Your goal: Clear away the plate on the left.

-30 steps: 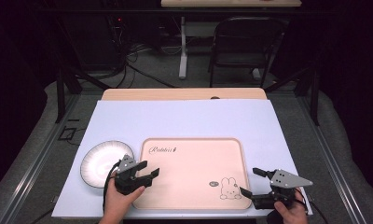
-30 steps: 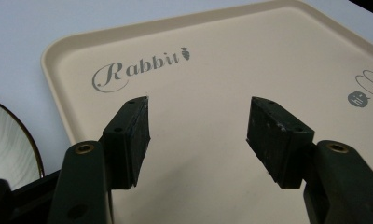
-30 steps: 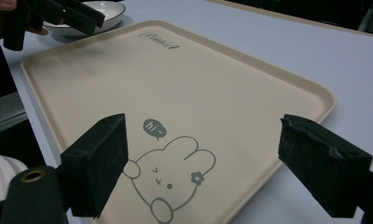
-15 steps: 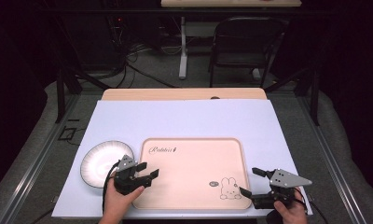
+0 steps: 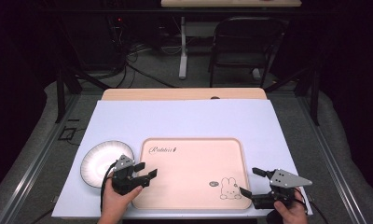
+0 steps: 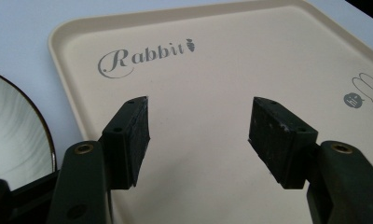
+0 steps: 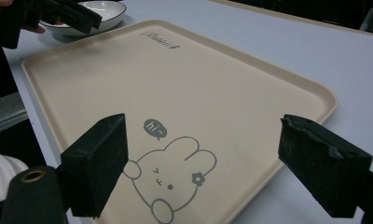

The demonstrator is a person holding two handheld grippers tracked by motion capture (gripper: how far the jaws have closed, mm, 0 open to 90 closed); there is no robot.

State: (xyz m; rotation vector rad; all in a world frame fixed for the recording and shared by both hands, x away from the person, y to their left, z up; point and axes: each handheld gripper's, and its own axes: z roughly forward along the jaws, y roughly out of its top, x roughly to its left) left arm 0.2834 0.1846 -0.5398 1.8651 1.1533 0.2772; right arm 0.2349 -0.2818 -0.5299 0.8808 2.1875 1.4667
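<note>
High view: cream tray (image 5: 189, 172) printed "Rabbit" lies flat on the pale sheet (image 5: 184, 116) covering the table, near the person's edge. White bowl (image 5: 100, 161) with dark rim sits just beside the tray's left edge, apart from it.

Left gripper (image 5: 145, 171) is held over the tray's near-left corner, jaws apart, nothing between them; left gripper view confirms the tray surface (image 6: 198, 121) seen through the gap. Right gripper (image 5: 252, 181) is at the tray's near-right corner beside the rabbit drawing (image 5: 228, 188), jaws wide apart, empty.

Versus 1.0 s and 0.5 s ago: no visible change. Both grippers hold the same positions and same openings; tray and bowl unmoved.
</note>
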